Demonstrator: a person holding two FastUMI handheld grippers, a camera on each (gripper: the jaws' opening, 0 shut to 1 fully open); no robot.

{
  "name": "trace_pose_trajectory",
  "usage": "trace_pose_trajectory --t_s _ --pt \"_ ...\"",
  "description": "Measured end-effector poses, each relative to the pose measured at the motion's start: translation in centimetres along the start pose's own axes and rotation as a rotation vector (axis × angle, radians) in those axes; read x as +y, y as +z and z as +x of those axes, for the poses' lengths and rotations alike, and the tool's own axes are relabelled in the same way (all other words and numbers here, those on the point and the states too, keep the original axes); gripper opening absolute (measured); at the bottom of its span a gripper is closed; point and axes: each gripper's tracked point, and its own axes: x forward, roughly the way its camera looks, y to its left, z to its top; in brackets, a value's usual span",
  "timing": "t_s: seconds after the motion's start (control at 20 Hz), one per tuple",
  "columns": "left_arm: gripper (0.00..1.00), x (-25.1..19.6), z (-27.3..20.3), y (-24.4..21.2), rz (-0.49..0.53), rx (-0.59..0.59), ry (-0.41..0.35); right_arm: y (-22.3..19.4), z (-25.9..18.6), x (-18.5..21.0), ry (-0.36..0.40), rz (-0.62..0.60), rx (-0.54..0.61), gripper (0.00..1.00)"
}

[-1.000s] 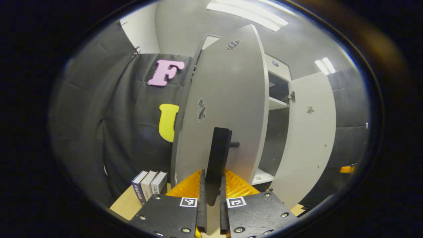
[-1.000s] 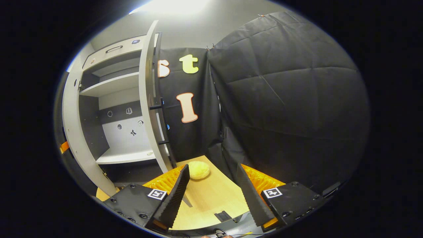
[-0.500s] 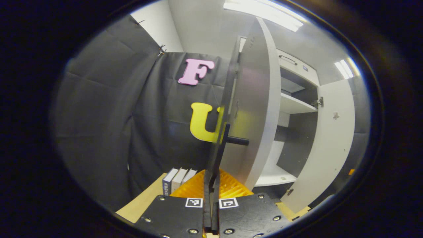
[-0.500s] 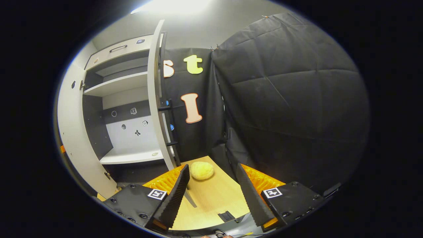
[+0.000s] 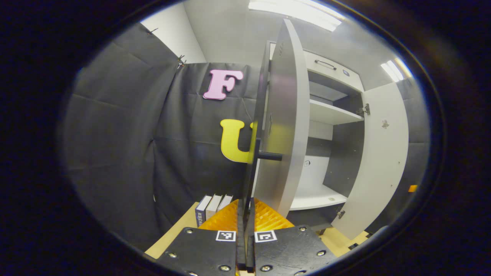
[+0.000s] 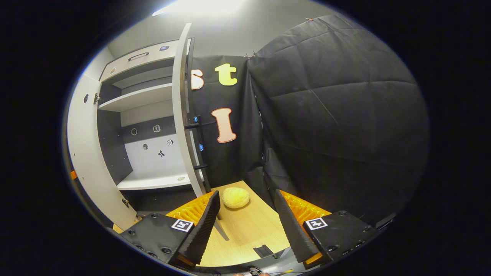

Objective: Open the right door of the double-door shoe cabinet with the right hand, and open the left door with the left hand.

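In the left gripper view, three books [image 5: 213, 206] stand upright on the pale wooden table [image 5: 174, 237], near the black cloth wall. To the right of them, my left gripper [image 5: 245, 214] has its two fingers pressed onto the flat black handle [image 5: 253, 168] of the left door [image 5: 282, 126], so I pinch it between them. I hold it this way because the handle is a thin vertical bar standing off the door on short round pegs, and a side pinch lets me swing the panel. The door is a smooth, matte, light grey board, and I see it almost edge-on, so I judge it is widely open. Further right are the white shelves [image 5: 330, 115] of the cabinet, and then the right door [image 5: 378, 161], also swung out, with a metal hinge at its top.

In the right gripper view, my right gripper [image 6: 245, 214] is spread wide and holds nothing, hanging above the table [image 6: 249, 237]. A soft, round yellow object [image 6: 235, 197] lies beyond its fingers. I judge both doors are opened.
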Motion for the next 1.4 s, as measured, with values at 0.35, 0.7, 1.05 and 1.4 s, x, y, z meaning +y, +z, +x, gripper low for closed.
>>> trace_pose_trajectory --t_s 0.35,0.7,1.05,1.4 --pt "0.03 1.0 -2.5 1.6 0.01 -0.003 0.069 1.2 1.4 3.8 0.062 -0.032 -0.022 0.9" --pt "0.18 0.4 -5.5 1.6 0.112 -0.004 0.15 5.0 2.2 8.4 0.142 -0.027 -0.134 0.9" --pt "0.94 -3.0 -7.3 -0.6 0.069 -0.007 0.11 5.4 2.3 11.9 0.205 -0.001 -0.163 0.9" --pt "0.94 -3.8 -9.2 -4.0 0.123 -0.016 0.121 2.0 1.2 12.8 0.21 -0.047 -0.11 0.9"
